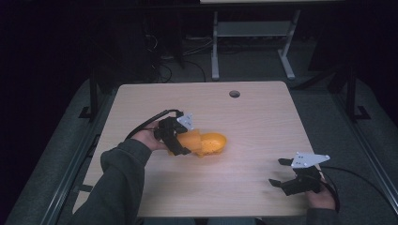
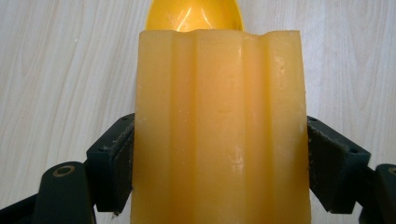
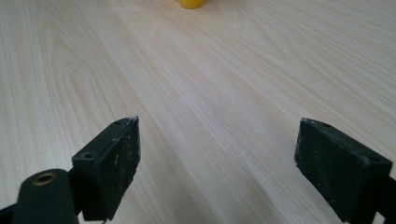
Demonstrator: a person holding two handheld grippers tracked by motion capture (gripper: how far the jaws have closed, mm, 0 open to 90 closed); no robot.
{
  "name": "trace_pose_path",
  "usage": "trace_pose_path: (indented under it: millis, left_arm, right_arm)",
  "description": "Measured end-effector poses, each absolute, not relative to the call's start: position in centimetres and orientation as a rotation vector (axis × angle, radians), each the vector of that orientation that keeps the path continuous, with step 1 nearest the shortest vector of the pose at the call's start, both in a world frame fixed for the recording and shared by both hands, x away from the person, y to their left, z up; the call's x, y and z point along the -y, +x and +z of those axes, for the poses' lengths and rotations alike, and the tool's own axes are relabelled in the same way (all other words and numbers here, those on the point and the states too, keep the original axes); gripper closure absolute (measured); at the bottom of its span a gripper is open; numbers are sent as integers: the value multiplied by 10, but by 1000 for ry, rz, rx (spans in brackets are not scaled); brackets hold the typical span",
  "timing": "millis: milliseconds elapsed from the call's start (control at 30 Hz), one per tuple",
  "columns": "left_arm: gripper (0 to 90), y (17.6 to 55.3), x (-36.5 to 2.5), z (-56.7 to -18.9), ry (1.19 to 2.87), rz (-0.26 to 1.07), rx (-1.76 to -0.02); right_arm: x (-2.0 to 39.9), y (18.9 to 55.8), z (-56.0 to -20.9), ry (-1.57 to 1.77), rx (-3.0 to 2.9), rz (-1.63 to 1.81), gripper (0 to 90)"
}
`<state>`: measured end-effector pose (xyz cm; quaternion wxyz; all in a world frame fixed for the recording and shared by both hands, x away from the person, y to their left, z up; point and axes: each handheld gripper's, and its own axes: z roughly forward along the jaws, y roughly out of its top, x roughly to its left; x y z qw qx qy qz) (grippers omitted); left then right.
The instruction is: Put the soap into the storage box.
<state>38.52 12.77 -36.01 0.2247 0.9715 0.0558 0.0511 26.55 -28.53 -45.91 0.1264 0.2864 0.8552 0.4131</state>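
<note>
- Left gripper (image 1: 180, 140): jaws clamped on the ribbed handle of the orange scoop (image 1: 206, 143), one pad on each flank. In the left gripper view the handle (image 2: 219, 130) sits square between both pads, in contact on both sides.
- Scoop location: left-centre of the table (image 1: 253, 122), handle end in the gripper, rounded bowl end pointing to the person's right. Bowel-end check in the left gripper view: the yellow bowl (image 2: 194, 16) shows just past the top of the handle, wood grain behind it.
- Can't tell whether the scoop rests on the tabletop or is held slightly off it.
- Left hand (image 1: 150, 138) wraps the gripper body from the left; dark cable loops up and back behind it.
- Right gripper (image 1: 284, 173): jaws spread wide, nothing between them. Near the front right edge of the table, well apart from the scoop.
- Right gripper view: both pads (image 3: 116, 158) far apart over bare wood; a sliver of the scoop (image 3: 194, 3) at the top edge, far off.
- Obstructions: bare tabletop between the two grippers. Round cable hole (image 1: 234, 93) near the far edge, well apart from both.
- Surroundings: white frame legs (image 1: 215, 47) on the floor beyond the table; dark room, loose cables on the floor at the back left.
</note>
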Motion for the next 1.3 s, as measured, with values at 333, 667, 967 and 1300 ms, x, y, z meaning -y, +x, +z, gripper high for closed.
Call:
trace_pose_path:
  millis: [333,667,967,1300]
  left_arm:
    - [211,393,-116,-361,2697,140,-132]
    - [211,399,-104,-364,2705,124,-110]
    - [211,403,-93,-362,2698,128,-85]
    - [211,409,-78,-368,2699,101,-68]
  right_arm:
    - [286,266,-459,831,-2487,1203,137]
    - [285,265,-459,836,-2489,1203,137]
    - [285,265,-459,846,-2490,1203,137]
    - [286,265,-459,831,-2488,1211,137]
